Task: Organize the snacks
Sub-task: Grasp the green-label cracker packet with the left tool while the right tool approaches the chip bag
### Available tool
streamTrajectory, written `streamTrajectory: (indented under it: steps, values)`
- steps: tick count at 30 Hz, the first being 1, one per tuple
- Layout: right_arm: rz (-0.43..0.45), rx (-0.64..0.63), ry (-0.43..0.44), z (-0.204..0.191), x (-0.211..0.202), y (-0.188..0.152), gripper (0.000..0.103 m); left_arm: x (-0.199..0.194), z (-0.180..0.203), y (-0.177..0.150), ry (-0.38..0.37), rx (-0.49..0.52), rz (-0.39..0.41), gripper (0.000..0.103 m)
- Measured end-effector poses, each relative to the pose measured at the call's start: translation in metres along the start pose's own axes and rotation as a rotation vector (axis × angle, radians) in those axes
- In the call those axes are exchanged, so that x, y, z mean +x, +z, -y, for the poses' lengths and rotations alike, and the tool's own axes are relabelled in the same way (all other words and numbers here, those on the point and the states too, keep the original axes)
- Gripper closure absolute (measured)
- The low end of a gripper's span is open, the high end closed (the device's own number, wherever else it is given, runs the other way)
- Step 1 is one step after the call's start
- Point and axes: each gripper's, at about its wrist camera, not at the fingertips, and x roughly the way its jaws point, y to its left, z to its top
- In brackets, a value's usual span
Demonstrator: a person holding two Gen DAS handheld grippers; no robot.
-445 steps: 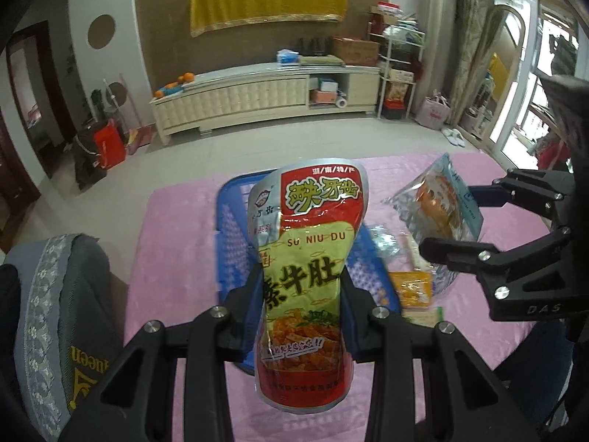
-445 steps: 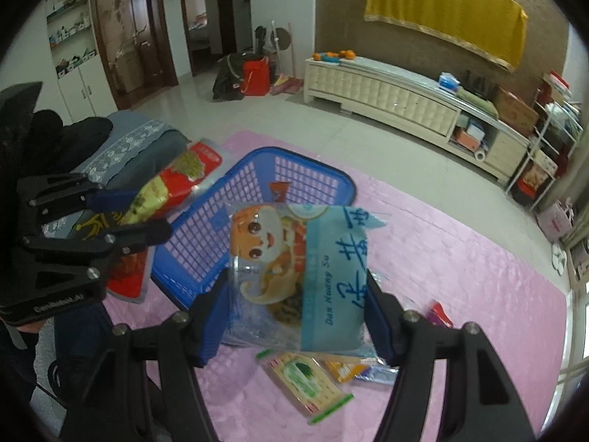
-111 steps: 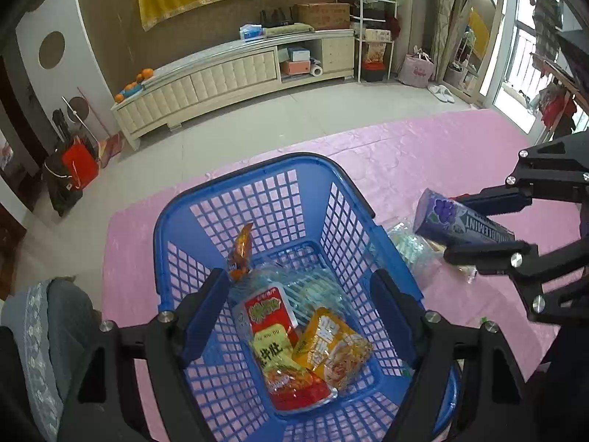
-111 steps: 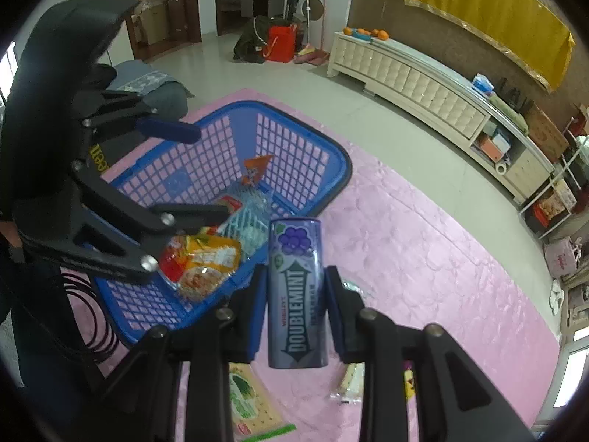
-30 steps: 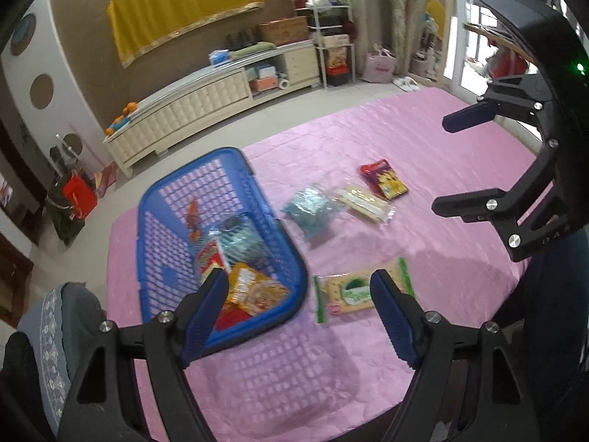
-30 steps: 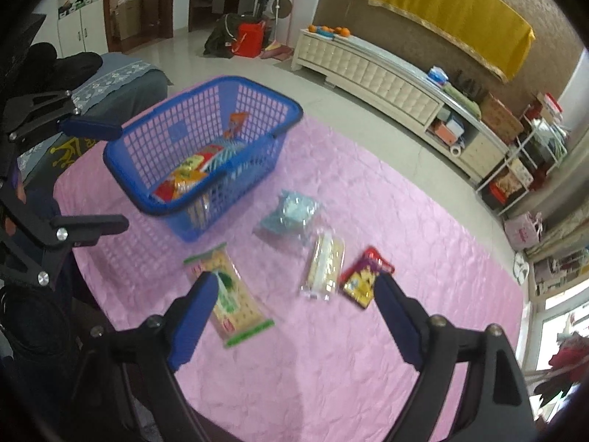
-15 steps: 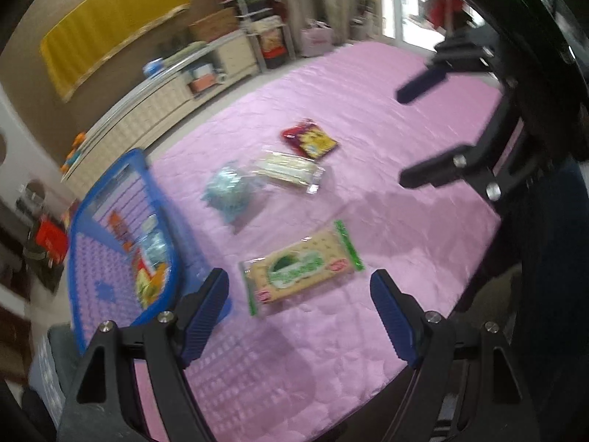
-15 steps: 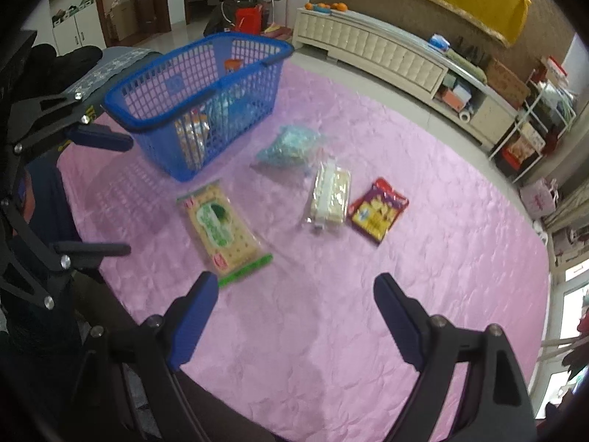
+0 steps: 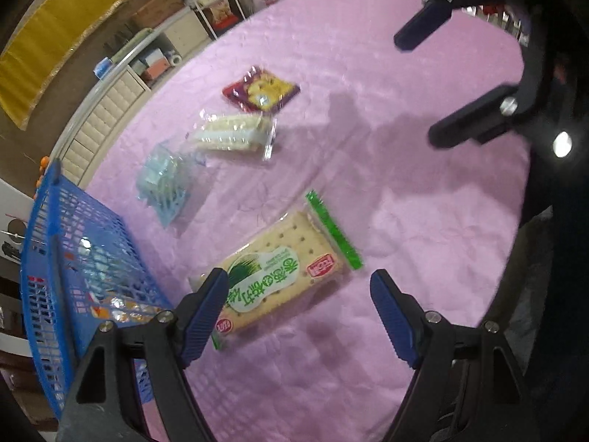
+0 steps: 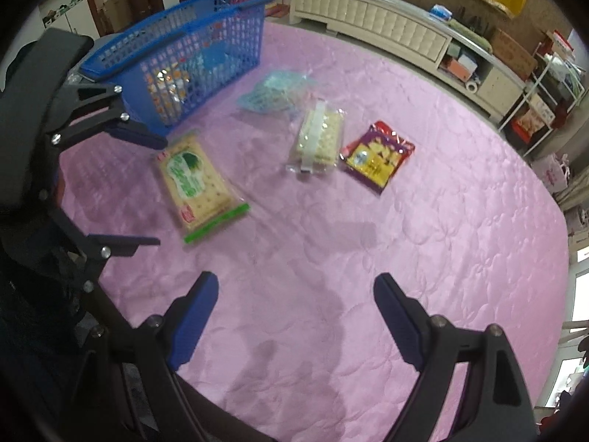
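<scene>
While both spread wide, left gripper and right gripper hold nothing.

1. The left gripper hung above the table with its jaws spread wide and nothing between them.
2. The right gripper was likewise spread wide and empty.
3. Each gripper appeared at the edge of the other's wrist view.

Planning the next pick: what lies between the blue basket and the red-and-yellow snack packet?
A pale blue packet, then a clear biscuit pack, shown in the right wrist view.
</scene>
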Motion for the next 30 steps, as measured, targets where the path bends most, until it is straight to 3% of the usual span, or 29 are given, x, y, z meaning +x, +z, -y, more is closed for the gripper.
streamTrajectory:
  steps: [10, 15, 20, 23, 26, 28, 30]
  values:
    - [-0.026, 0.024, 0.043, 0.019, 0.03, 0.006, 0.014, 0.041, -0.021, 0.003, -0.021, -0.019, -0.043, 0.025]
    - [-0.041, 0.026, 0.064, 0.023, 0.044, 0.011, 0.014, 0.05, -0.04, 0.008, -0.072, -0.12, -0.02, 0.025]
    - [-0.041, 0.036, 0.072, 0.032, 0.048, 0.015, 0.014, 0.057, -0.047, 0.019, -0.095, -0.144, -0.016, 0.021]
    - [-0.037, 0.042, 0.071, 0.037, 0.048, 0.016, 0.014, 0.069, -0.067, 0.023, -0.181, -0.253, -0.041, 0.019]
    - [-0.028, 0.051, 0.071, 0.042, 0.047, 0.016, 0.014, 0.069, -0.065, 0.025, -0.169, -0.252, -0.031, 0.018]
    - [-0.023, 0.061, 0.069, 0.047, 0.047, 0.016, 0.014, 0.068, -0.063, 0.025, -0.166, -0.26, -0.036, 0.019]
    - [-0.02, 0.072, 0.075, 0.052, 0.048, 0.018, 0.014, 0.066, -0.063, 0.026, -0.168, -0.26, -0.033, 0.03]
